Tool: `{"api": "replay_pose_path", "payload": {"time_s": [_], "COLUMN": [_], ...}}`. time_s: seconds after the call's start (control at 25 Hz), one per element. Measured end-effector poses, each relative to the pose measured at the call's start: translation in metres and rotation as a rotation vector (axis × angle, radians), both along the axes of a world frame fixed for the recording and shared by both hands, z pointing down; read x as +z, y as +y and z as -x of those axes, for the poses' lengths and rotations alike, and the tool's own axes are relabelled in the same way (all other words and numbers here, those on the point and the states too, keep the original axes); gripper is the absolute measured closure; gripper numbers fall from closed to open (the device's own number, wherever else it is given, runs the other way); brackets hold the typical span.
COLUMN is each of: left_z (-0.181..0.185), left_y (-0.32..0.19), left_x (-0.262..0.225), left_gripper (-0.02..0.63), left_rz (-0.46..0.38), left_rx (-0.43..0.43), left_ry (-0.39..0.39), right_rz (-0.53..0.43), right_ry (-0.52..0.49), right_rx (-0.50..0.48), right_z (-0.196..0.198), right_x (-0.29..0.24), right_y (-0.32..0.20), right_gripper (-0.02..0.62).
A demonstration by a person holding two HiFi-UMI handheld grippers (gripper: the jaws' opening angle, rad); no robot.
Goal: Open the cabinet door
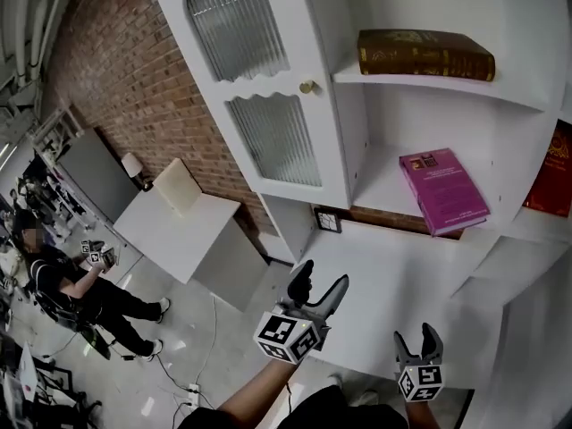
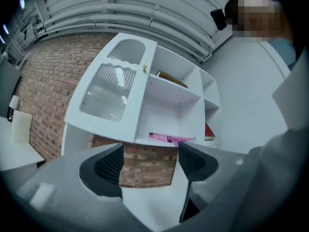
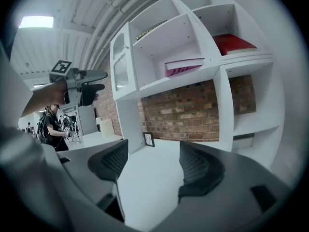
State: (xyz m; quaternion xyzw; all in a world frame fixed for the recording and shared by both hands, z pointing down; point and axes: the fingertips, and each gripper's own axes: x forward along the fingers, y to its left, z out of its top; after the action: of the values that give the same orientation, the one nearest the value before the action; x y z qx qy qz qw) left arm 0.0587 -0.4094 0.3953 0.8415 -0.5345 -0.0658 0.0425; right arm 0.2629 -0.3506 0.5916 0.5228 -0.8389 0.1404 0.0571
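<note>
Though open, cabinet door (image 1: 265, 86) partly off-frame.

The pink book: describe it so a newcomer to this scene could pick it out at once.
Find the white cabinet against the brick wall, its glazed door swung open. On the lower shelf beside that door lies the pink book, flat. It alone is magenta: above lies a brown book, to its right a red book.

White cabinet door (image 1: 259, 79), ribbed glass panes, small brass knob (image 1: 307, 87), swung open.
</note>
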Motion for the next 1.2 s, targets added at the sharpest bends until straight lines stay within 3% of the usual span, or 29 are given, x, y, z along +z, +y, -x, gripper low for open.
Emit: {"api": "replay_pose_path", "payload": {"time_s": [0.2,0.4,0.8,1.2], "left_z": [0.003,-0.003,0.003,0.010], "left_y": [-0.029,-0.049,-0.088,-0.117], "left_x": [-0.061,-0.101,-0.207,-0.263], "left_gripper": [0.250,0.251,0.250,0.250], "left_rz": [-0.020,-0.031,-0.143,-0.227], "left_rx": [0.078,0.146,0.154,0.127], "left_ry": [0.049,-0.005,-0.033,-0.075], "right_rz": [-0.048,-0.039,-0.137,-0.173], "right_ry": [-0.057,-0.193,-0.176,-0.162], "right_rx": [-0.029,-0.061,-0.174,-0.224], "right_z": [0.029,0.063,0.110,0.130], "right_x": [-0.033,-0.067,-0.116,-0.134], "right_y": [-0.034,-0.057,-0.085,-0.097], "right_gripper": [0.278,0.278,0.278,0.278]}}
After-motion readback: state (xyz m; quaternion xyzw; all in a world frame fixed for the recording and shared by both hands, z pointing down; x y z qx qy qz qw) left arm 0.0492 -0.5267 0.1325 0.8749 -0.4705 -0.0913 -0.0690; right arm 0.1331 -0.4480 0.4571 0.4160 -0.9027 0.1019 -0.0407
